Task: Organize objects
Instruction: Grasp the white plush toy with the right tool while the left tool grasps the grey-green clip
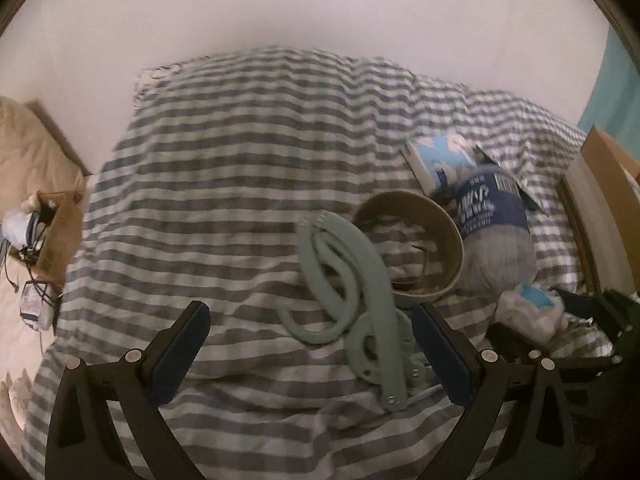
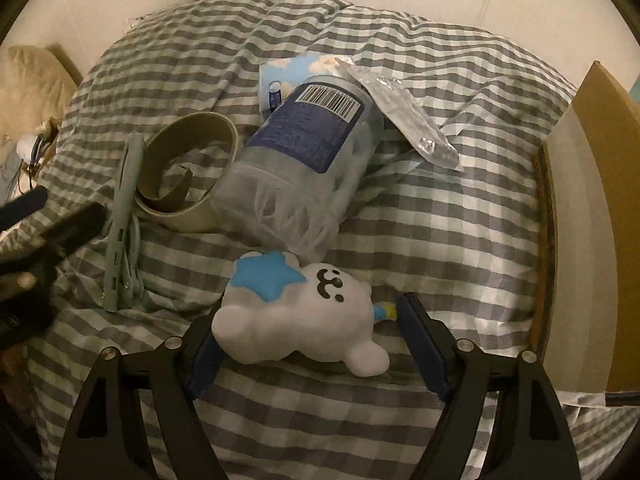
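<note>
On the grey checked bedding, a pale green folding hanger (image 1: pixel 352 300) lies between the fingers of my open left gripper (image 1: pixel 316 340), nearer the right finger. It also shows edge-on in the right wrist view (image 2: pixel 124 216). A tan cardboard ring (image 1: pixel 416 248) (image 2: pixel 188 172) lies just behind it. A clear plastic pack with a blue label (image 1: pixel 492 224) (image 2: pixel 308 152) leans on a light blue packet (image 2: pixel 292 68). A white plush toy with a blue star (image 2: pixel 296 312) (image 1: pixel 528 312) lies between the fingers of my open right gripper (image 2: pixel 308 344), untouched by the right finger.
A cardboard box (image 2: pixel 588 216) (image 1: pixel 608 184) stands at the bed's right edge. A brown paper bag with cables (image 1: pixel 52 236) and a beige pillow (image 1: pixel 28 148) lie at the left. A white wall is behind the bed. My left gripper shows dark at the right wrist view's left (image 2: pixel 36 220).
</note>
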